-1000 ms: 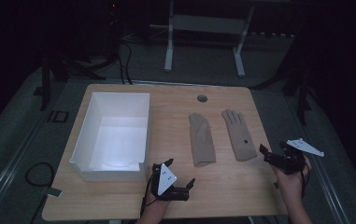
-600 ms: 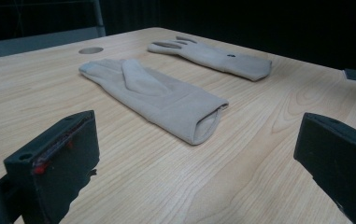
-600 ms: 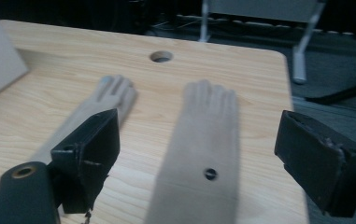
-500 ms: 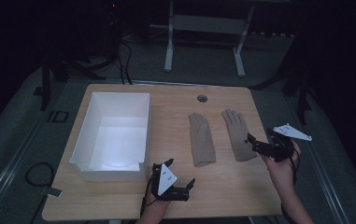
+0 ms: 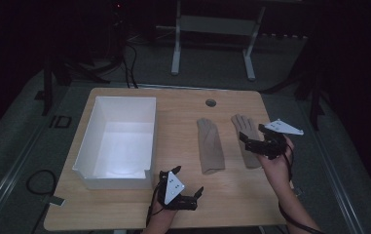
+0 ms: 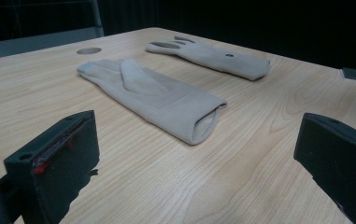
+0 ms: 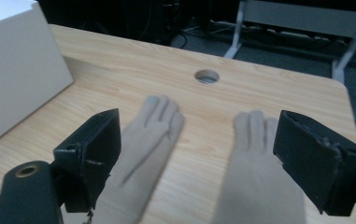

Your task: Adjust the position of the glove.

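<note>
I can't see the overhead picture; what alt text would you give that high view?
Two beige gloves, the left glove and the right glove, lie flat and apart on a wooden table beside an open white box. The right gripper hovers open over the right glove, and the left gripper waits open near the table's front edge.
</note>
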